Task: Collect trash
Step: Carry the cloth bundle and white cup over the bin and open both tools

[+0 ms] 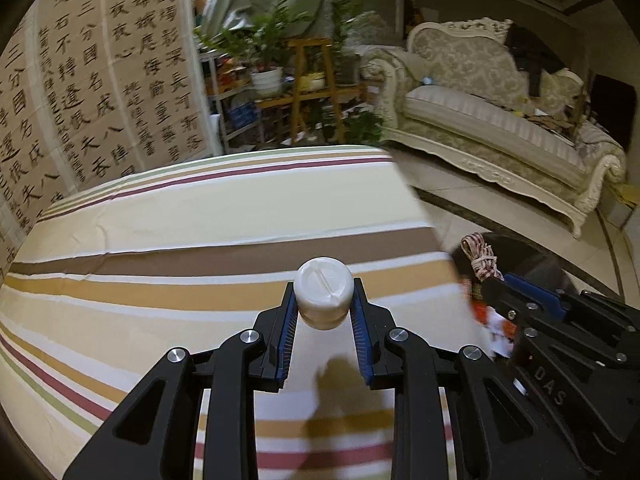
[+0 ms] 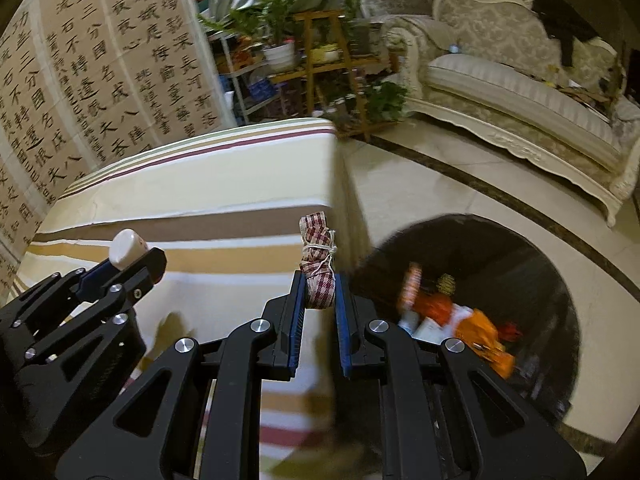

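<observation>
You've got the white bottle pinched by its cap in the left gripper, up over the striped table, short of the black bin. Your right gripper is clamped on the checked cloth bundle, right at the bin's near rim. Orange wrappers already lie inside the bin. Both pieces, I'd say, still need dropping.
</observation>
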`<state>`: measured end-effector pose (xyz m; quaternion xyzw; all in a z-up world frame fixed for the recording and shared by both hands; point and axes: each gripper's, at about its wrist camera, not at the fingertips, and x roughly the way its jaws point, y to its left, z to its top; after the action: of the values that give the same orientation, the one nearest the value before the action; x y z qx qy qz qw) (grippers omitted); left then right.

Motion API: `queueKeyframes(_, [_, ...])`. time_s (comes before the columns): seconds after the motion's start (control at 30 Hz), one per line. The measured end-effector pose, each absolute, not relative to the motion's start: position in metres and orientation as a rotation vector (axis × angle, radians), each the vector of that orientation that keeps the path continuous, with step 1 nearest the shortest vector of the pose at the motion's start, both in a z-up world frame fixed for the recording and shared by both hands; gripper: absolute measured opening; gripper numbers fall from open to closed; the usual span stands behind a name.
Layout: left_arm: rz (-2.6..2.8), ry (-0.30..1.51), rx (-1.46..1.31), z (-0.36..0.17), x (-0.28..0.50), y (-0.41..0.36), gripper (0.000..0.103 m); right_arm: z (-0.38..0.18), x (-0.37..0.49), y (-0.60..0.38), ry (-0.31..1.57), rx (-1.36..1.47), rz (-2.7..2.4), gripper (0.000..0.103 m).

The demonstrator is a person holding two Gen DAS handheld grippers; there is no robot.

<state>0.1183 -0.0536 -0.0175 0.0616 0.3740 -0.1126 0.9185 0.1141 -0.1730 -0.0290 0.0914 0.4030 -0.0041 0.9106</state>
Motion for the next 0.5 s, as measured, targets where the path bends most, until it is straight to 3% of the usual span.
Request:
queueKeyframes(0.37, [-0.351,0.752,0.185,-0.019,0.093,-0.121,0.027,-0.035,0.064,-0.241,0.821,0.232,-0.158,0.015])
queueKeyframes(0.4, [-0.353,0.749,0.191,-0.02,0.093,-0.126,0.029,-0.036,0.063,-0.244,0.821,0.233,-0.167,0.015])
queueKeyframes(0.5, [-0.356,0.733,0.206,-0.021,0.091,-0.136,0.05,-0.038,0.059,-0.257,0.822,0.243,-0.197,0.016])
